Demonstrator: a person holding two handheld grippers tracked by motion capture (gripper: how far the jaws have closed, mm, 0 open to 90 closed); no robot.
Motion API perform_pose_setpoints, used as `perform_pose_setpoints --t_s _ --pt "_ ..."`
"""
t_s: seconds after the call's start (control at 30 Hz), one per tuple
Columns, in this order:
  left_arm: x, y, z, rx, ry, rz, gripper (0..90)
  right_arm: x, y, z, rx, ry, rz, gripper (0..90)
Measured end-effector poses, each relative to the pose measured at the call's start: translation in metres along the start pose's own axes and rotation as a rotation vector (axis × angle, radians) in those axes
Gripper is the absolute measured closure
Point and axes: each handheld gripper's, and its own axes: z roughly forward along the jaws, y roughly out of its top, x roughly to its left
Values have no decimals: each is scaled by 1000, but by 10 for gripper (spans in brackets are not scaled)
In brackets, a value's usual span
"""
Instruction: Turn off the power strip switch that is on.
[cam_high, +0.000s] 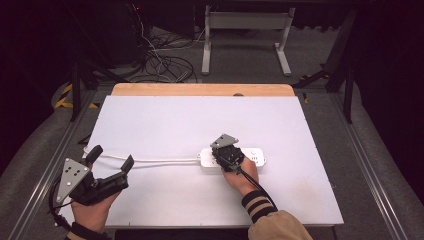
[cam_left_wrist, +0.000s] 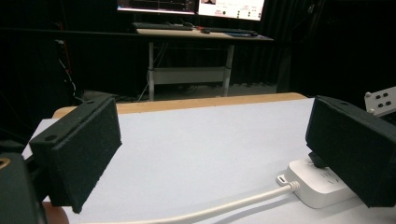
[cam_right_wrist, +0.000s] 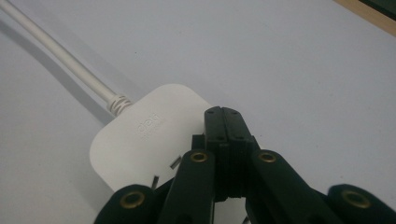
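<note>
Your right tongs are pressed together, empty, tips down over the white power strip, which lies on the desk right of the middle. Your left tongs stand spread wide near the left edge, pinching nothing, just beside the strip's white cord.

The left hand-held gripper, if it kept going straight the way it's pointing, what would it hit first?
Probably nothing soon: the left hand-held gripper looks out, open, over bare white table. The white cable passes below it and the power strip sits off to one side, though depth is unclear.
</note>
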Motion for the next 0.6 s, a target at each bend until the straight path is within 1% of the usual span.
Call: perform_pose_setpoints --t_s 0.1,0.2,0.27,0.33,0.37,0.4,0.43,0.47,0.5,0.53,0.57,0.6 --pt "0 0 0 0 -2 5 39 0 1 0 4 -2 -4 900" --pt "0 0 0 -2 2 1 38 0 1 0 7 0 2 900" --pt "0 0 0 -1 3 -1 39 1 0 -1 5 -6 -6 900" --pt "0 0 -1 -5 4 -3 39 5 -1 -1 -1 -33 -39 900" --pt "0 0 -1 -6 5 -2 38 5 -1 -1 1 -33 -36 900" --pt "0 0 -1 -5 5 -3 39 3 -1 -2 2 -22 -21 900" --pt "1 0 -1 -3 1 -3 38 0 -1 -1 -2 1 14 900" --pt "1 0 0 -2 0 -5 38 0 -1 -1 -2 1 14 900" --pt "1 0 0 -3 2 -8 39 -2 0 -1 -2 3 24 900" --pt "0 0 0 -2 1 -5 39 -6 0 -1 1 -21 25 900" --pt "0 0 0 -2 0 -4 39 -6 0 -1 1 -21 25 900" --pt "0 0 0 -3 0 -4 39 -8 0 -1 -2 2 53 900"
